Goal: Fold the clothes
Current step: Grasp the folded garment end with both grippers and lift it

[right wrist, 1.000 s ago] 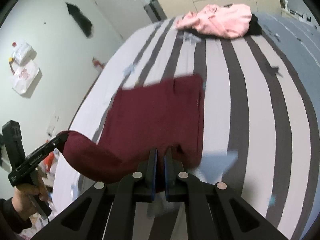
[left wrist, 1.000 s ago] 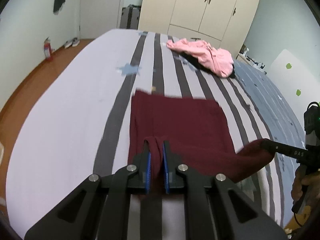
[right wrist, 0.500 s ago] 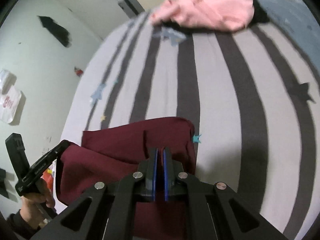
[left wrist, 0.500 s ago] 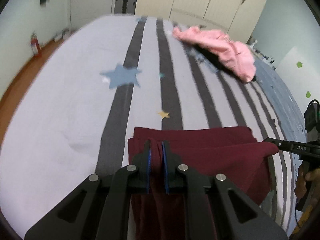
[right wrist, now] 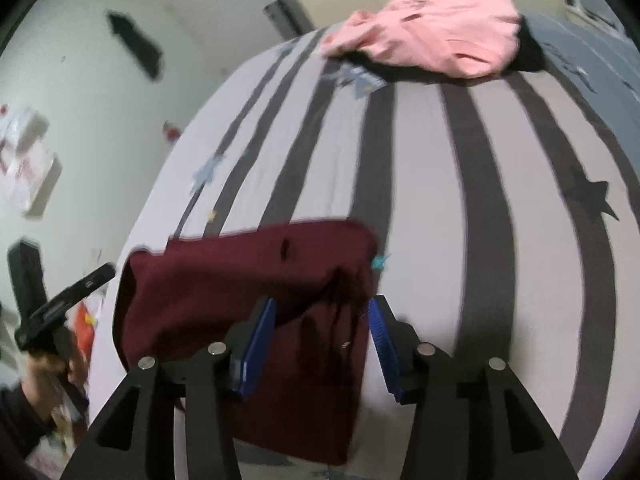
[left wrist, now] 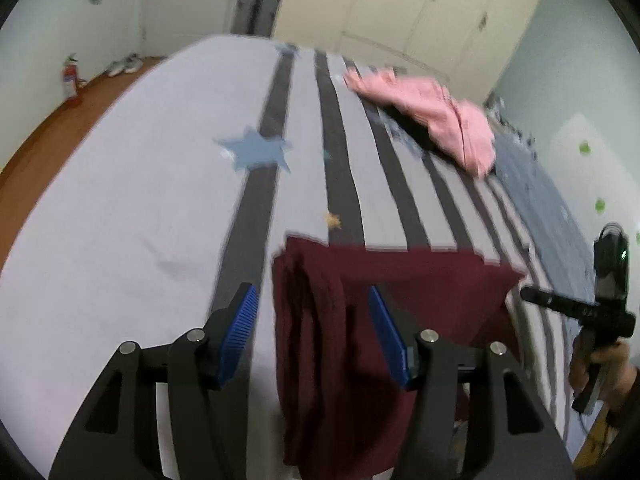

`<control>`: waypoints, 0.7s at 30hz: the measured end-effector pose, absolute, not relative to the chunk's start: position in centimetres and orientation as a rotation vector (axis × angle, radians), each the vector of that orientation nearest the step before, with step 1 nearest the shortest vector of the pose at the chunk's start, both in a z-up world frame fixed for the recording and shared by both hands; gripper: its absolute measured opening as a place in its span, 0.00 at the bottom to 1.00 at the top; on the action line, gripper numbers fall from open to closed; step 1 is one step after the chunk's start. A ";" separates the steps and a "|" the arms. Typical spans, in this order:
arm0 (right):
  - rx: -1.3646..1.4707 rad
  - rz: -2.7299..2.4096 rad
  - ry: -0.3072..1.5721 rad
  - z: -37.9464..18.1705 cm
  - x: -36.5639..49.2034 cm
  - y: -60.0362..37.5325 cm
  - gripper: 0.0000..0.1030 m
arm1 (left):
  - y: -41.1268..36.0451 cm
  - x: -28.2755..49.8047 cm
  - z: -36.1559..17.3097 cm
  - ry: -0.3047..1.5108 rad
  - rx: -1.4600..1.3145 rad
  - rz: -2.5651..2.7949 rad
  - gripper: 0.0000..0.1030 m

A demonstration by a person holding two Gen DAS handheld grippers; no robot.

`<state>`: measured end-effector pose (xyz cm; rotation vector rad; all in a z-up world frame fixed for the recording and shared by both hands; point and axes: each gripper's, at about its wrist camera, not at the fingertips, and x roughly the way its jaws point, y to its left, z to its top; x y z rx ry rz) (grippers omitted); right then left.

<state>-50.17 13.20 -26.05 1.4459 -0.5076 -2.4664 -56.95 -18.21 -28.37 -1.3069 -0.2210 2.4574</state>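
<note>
Left tongs (left wrist: pixel 314 316): jaws have just been opening and now stand apart. The left edge of the maroon garment (left wrist: pixel 384 320) lies between the blue pads (left wrist: pixel 240 332), which do not press on it.

Right tongs (right wrist: pixel 320 328): jaws likewise have just been opening and stand apart. The garment's right edge (right wrist: pixel 332 320) lies between them, unclamped.

The maroon garment (right wrist: pixel 240 292) rests folded on the bed (left wrist: pixel 140 200), directly ahead of and beneath both tongs, its far edge running straight across the grey-and-white striped cover. Its surface carries some creases near the left tongs.

Beyond the tongs, well apart from the maroon piece, a pink garment (left wrist: pixel 432 120) lies crumpled at the far end of the bed over something dark.

In the left view, a hand (left wrist: pixel 600 368) grips the handle of the right tongs at the frame's right edge. In the right view, a hand (right wrist: pixel 44 372) holds the left tongs' handle at the left edge.

A cream wardrobe (left wrist: pixel 400 8) stands past the bed.
</note>
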 end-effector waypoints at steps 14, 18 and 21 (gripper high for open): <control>1.370 -2.461 -0.547 -27.3 -54.4 12.1 0.41 | -16.2 -61.3 -30.3 -0.114 -1.306 2.405 0.11; 1.394 -2.448 -0.537 -27.7 -55.1 12.0 0.21 | -15.5 -62.2 -30.3 -0.062 -1.294 2.414 0.09; 1.432 -2.477 -0.504 -27.5 -55.4 11.8 0.16 | -15.0 -62.9 -30.0 -0.051 -1.289 2.426 0.08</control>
